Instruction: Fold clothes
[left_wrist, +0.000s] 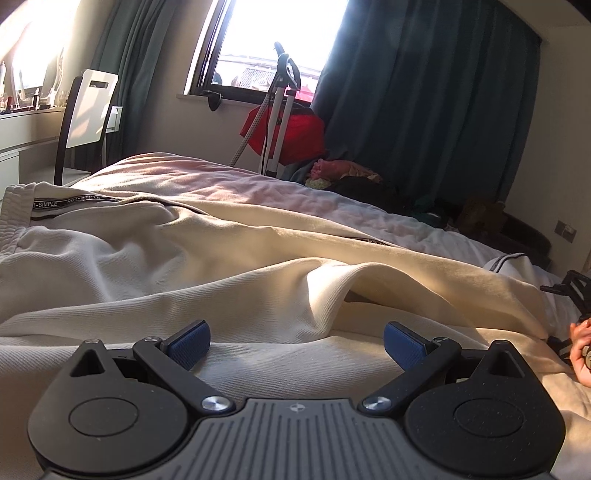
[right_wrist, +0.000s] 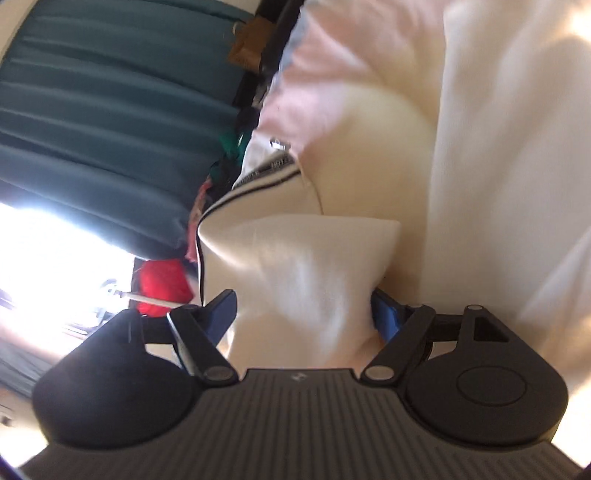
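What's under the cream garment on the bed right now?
Under the cream garment lies a pinkish-white bed sheet, visible past its far edge. A raised fold leaves a dark gap; what's inside is hidden, as is the bed beneath.

The left hand-held gripper (left_wrist: 297, 345) sits low, tilted a little downward, its two blue pads (left_wrist: 188, 345) spread wide apart with nothing pinched between them. The right hand-held gripper (right_wrist: 303, 314) is rolled onto its side, also angled slightly down; its jaws stand wide, and cloth bunches in the gap between the blue pads (right_wrist: 386, 315). In the left wrist view, a bare hand (left_wrist: 581, 350) shows at the right edge, fingers curled around a dark frame.
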